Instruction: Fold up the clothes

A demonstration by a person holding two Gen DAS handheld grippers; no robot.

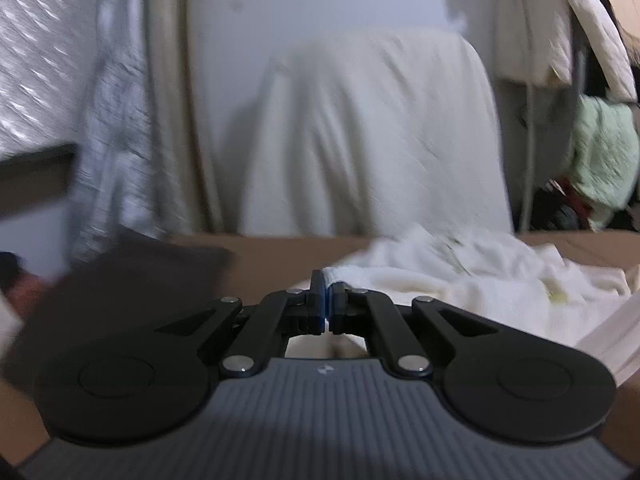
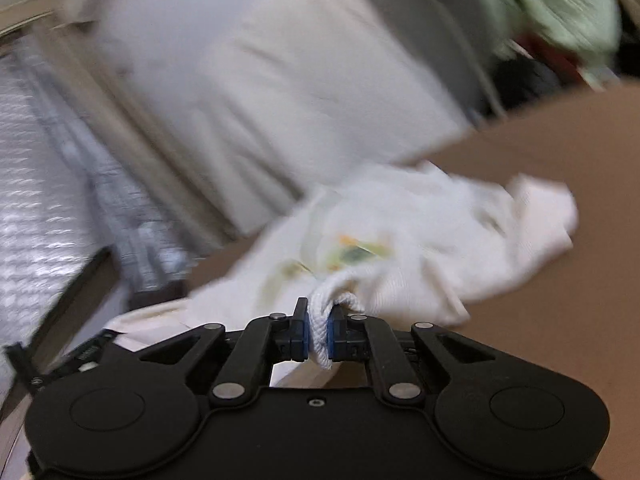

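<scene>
A white garment (image 1: pixel 472 280) with a small green and yellow print lies crumpled on a brown table (image 1: pixel 272 256). My left gripper (image 1: pixel 327 300) is shut on a thin edge of this garment, low over the table. In the right wrist view the same white garment (image 2: pixel 420 240) spreads ahead, print (image 2: pixel 356 250) facing up. My right gripper (image 2: pixel 318 330) is shut on a thick ribbed hem of it, bunched between the blue pads. Both views are blurred by motion.
A dark folded cloth (image 1: pixel 132 280) lies on the table at the left. Behind the table stands a chair draped in white fabric (image 1: pixel 372 128). A pale green cloth (image 1: pixel 604 152) hangs at the right, and patterned curtains (image 1: pixel 48 60) at the left.
</scene>
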